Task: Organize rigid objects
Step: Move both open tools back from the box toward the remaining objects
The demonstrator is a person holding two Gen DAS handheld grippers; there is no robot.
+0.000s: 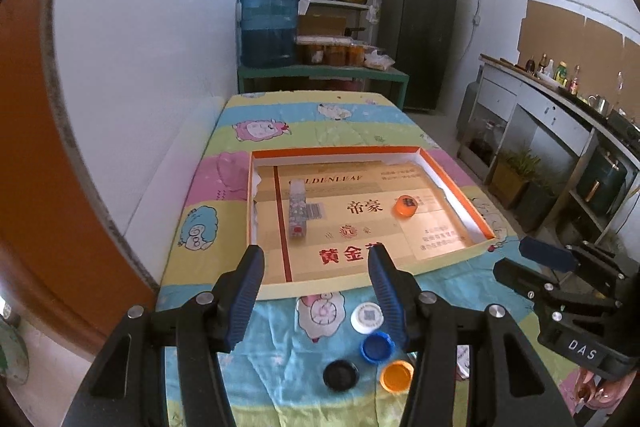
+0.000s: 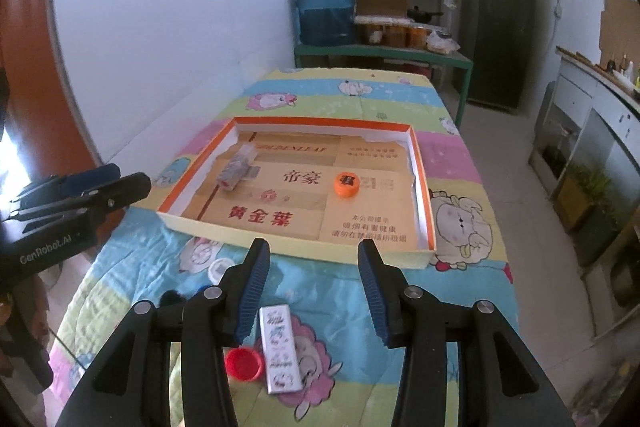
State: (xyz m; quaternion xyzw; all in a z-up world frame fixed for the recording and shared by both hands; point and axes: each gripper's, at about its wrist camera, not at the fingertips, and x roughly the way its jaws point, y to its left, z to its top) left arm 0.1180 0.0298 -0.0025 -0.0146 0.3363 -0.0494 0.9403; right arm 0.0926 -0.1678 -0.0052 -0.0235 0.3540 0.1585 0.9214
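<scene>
Step in hand, as judged: between placements. Two items already lay inside the shallow cardboard tray [image 1: 452, 187]: a small patterned box [image 1: 297, 213] toward its left side and an orange cap [image 1: 405, 205] toward its right, well apart from each other. The remaining loose pieces sat on the quilt-covered tabletop [image 1: 280, 367], on the near side of the tray.

Left gripper [image 1: 316, 267]: jaws stood apart with nothing between the pads; it hung above the tray's near edge. Below and just right of it lay four caps in a loose cluster: white cap [image 1: 367, 316], blue cap [image 1: 377, 346], black cap [image 1: 341, 375] and a second orange cap [image 1: 397, 375]. The white and blue ones sat close against the gripper's right finger in the left wrist view; whether touching, could not tell.

Right gripper [image 2: 314, 255]: likewise parted and empty, hovering over the near wall of the tray. A flat white patterned box [image 2: 280, 353] lay on the tabletop below it, beside the left finger's inner side, with a red cap [image 2: 243, 363] just beside that box and partly under the same finger.

Next move, as judged: each gripper would have to drop toward the near side and lower onto one loose piece. The caps are low and round, so the pads need to straddle the rim squarely. The flat box calls for a grip across its narrow width.
</scene>
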